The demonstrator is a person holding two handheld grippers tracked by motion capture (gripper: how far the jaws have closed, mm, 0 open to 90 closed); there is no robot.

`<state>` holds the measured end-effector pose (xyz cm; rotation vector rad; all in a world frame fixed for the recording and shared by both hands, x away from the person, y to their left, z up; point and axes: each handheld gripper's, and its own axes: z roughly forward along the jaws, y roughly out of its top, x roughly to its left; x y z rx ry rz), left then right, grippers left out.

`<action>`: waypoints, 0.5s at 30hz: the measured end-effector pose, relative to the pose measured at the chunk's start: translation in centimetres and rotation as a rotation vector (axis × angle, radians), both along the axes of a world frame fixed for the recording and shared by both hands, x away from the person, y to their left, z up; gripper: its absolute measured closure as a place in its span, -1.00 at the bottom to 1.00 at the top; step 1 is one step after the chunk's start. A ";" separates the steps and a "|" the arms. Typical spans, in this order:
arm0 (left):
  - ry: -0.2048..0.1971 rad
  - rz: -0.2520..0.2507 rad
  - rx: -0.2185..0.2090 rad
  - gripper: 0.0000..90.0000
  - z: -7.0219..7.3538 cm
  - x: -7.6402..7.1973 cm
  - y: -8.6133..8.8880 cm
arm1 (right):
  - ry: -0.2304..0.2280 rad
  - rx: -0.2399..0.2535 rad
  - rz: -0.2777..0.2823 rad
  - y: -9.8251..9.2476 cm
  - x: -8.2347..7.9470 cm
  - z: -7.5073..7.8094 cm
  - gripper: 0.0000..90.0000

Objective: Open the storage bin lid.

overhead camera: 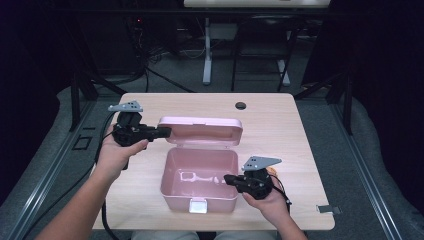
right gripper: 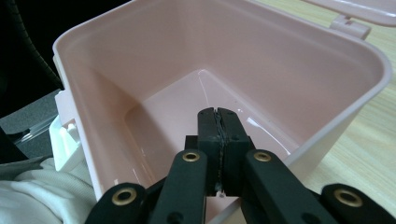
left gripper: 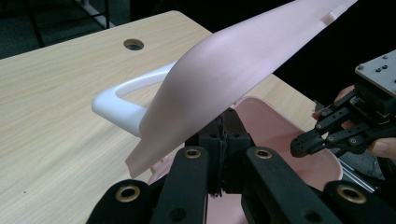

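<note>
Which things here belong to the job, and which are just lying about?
Job:
- pink box, open and empty
- its lid, tilted back
- left tool, shut, at the lid's edge
- right tool, shut, at the box's rim

Lying about:
- metal clip at the table's corner
- table hole

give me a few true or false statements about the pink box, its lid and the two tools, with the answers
1. The lid of the pink box stands open. True.
2. The box holds several items. False: its inside looks empty.
3. The left tool is at the lid's edge, jaws shut. True.
4. The right tool is far from the box, over the table's hole. False: it is at the box's right rim, jaws together.
5. The white handle sits on the lid's outer side. True.
6. The box sits on a black table. False: the table is light wood.
</note>
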<state>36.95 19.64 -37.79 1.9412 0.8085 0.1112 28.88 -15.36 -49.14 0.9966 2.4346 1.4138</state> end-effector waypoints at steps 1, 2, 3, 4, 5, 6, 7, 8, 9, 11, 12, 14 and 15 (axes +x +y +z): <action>0.001 0.001 -0.001 0.99 0.0 0.1 0.0 | 0.000 -0.002 0.004 0.1 0.0 -0.1 0.98; 0.000 0.001 -0.001 0.99 0.0 0.1 0.0 | 0.006 -0.007 0.008 0.2 0.0 -0.1 0.99; 0.000 0.001 -0.001 0.99 0.0 0.1 0.0 | 0.000 -0.014 0.008 0.2 0.0 -0.2 0.98; 0.001 0.002 -0.001 0.99 0.0 0.1 0.0 | 0.000 -0.014 0.008 0.2 0.0 -0.2 0.98; 0.001 0.002 -0.001 0.99 0.0 0.2 0.0 | 0.004 -0.010 0.006 0.2 0.1 -0.2 0.99; 0.001 0.002 0.001 0.99 0.0 0.2 0.0 | 0.004 -0.010 0.006 0.2 0.1 -0.2 0.99; 0.002 0.005 -0.002 0.99 0.1 0.3 0.0 | 0.006 -0.006 0.007 0.1 0.1 -0.2 0.99; 0.001 0.005 -0.002 0.99 0.1 0.3 0.0 | 0.006 -0.006 0.007 0.1 0.1 -0.2 0.99; 0.001 0.005 -0.002 0.99 0.1 0.3 0.0 | 0.006 -0.006 0.007 0.1 0.1 -0.2 0.99; 0.002 0.006 -0.002 0.99 0.1 0.3 0.0 | 0.009 -0.007 0.010 0.1 0.1 -0.2 0.99; 0.003 0.006 -0.001 0.99 0.1 0.4 0.0 | 0.010 -0.004 0.010 0.1 0.2 -0.2 1.00; 0.003 0.007 0.001 0.99 0.2 0.4 -0.1 | 0.012 -0.005 0.010 0.1 0.2 -0.2 1.00; 0.001 0.008 0.000 0.99 0.2 0.4 -0.1 | 0.013 -0.005 0.012 0.0 0.2 -0.2 1.00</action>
